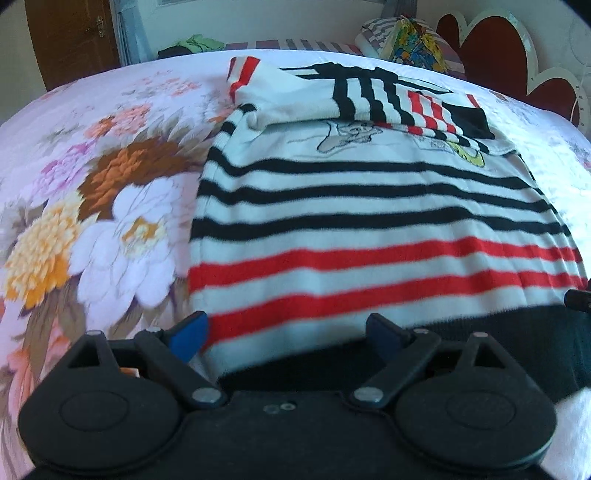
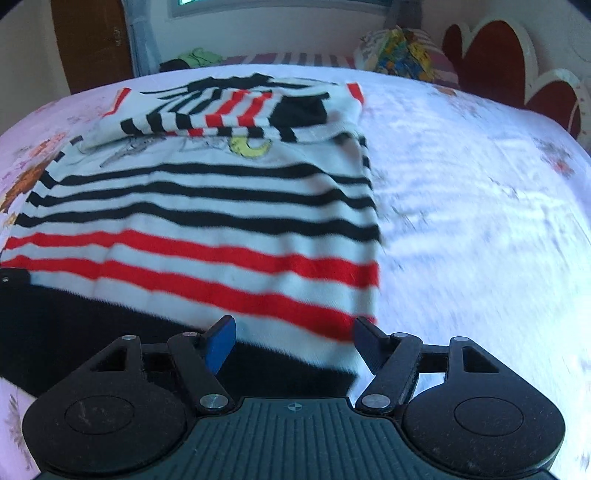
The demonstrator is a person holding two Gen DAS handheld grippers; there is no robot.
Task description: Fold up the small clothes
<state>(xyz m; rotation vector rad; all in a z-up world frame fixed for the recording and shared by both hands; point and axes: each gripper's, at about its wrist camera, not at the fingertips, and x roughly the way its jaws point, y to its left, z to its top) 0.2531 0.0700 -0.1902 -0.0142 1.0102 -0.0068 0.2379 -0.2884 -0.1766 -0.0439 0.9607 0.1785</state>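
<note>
Striped sweater (image 1: 369, 206) flat on floral bedspread (image 1: 110, 206), sleeves folded across chest, black hem band nearest both cameras. Left tool (image 1: 288, 334) wide open over hem's left corner, blue pads (image 1: 192, 334) straddling the hem edge, not pressing cloth, nothing held. Right tool (image 2: 295, 341) open over hem's right corner, jaws apart around the corner edge, not gripping; right pad (image 2: 365, 341) just at sweater's side edge, left pad (image 2: 221, 341) over black band. Left side edge of sweater straight, runs up toward folded red-striped cuff (image 1: 243, 74). Right side edge slightly wavy. Plenty of bare bedspread left of sweater in left wrist view, wide pale stretch right of it in right wrist view (image 2: 480, 206). Far edge of bed beyond collar: striped pillow (image 1: 373, 33) with colourful cloth (image 1: 413, 44), green garment (image 1: 199, 42) at back left, red heart-shaped headboard (image 1: 491, 51) at far right, wooden door (image 1: 74, 37) far left. Motion blur in both views
</note>
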